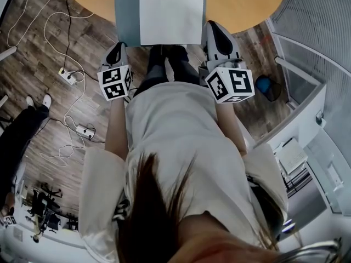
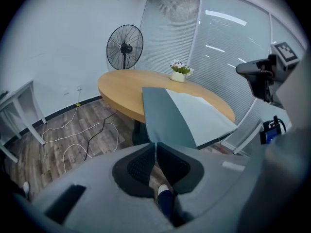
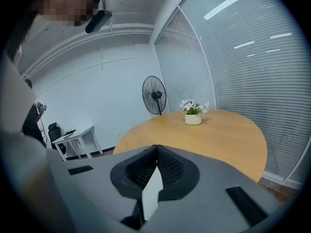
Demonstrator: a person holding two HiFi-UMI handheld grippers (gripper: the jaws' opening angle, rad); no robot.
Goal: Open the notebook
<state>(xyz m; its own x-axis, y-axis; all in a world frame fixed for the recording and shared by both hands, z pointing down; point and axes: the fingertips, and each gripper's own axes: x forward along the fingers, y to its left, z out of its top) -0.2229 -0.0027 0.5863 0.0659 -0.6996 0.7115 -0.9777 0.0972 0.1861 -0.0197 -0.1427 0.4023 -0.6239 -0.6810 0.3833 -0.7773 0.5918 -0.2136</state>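
left claw (image 2: 155,144): closed, angled down | right claw (image 3: 156,147): closed

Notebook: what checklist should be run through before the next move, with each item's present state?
1. Notebook lies open, white page up: ok.
2. Right gripper shut on the white page: ok.
3. Left gripper jaws together at the grey cover; cover pinched: cannot tell.
4. Notebook fully on the table: not ok, its near edge overhangs.
5. Flower pot apart from the notebook: ok.
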